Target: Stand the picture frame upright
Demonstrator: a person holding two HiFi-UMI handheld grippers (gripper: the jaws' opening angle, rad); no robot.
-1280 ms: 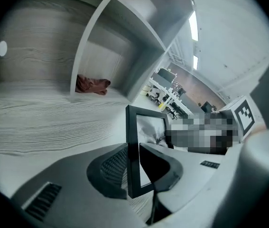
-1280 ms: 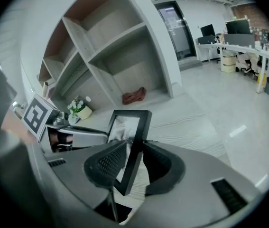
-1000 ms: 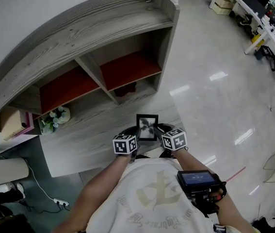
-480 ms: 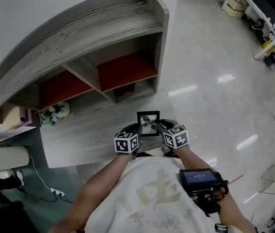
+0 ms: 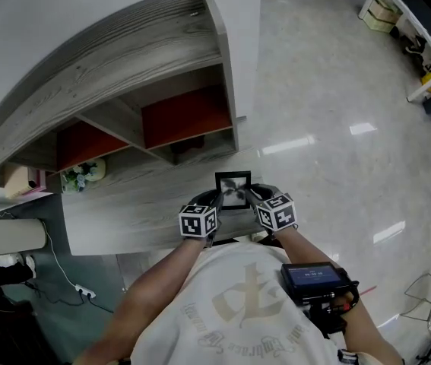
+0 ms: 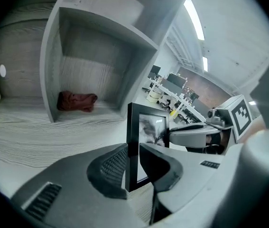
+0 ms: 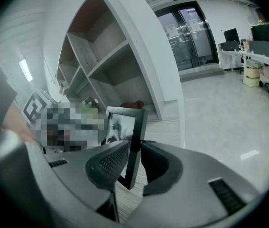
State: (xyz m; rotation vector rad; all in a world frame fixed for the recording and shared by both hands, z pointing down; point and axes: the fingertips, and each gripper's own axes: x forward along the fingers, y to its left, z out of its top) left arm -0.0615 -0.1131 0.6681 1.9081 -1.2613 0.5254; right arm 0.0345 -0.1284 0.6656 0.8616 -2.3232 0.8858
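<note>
a: where was the picture frame when you looked?
b: upright between the two tools, over the near edge of the grey wood-grain tabletop, in front of the shelf unit. its picture faced the person.
a: and both had hold of it?
b: yes. the left gripper had its fingers clenched on the frame's left edge, one pad on the front and one on the back. the right gripper pinched the right edge the same way. its fingers had just been closing, with that edge between them.
a: was it down on the tabletop?
b: i couldn't tell whether the bottom edge touched the wood or hung just above it.
a: so which step, would you say?
b: to me the raising looked done and the placing was in hand. next, i'd judge, the bottom edge needed setting flat on the tabletop, well in from the lip. it also needed something behind to prop it, though i saw no stand. then one side released first, to check it stood, before the other let go.
a: anything near it?
b: only a dark red cloth in the shelf's lower compartment, well apart.
</note>
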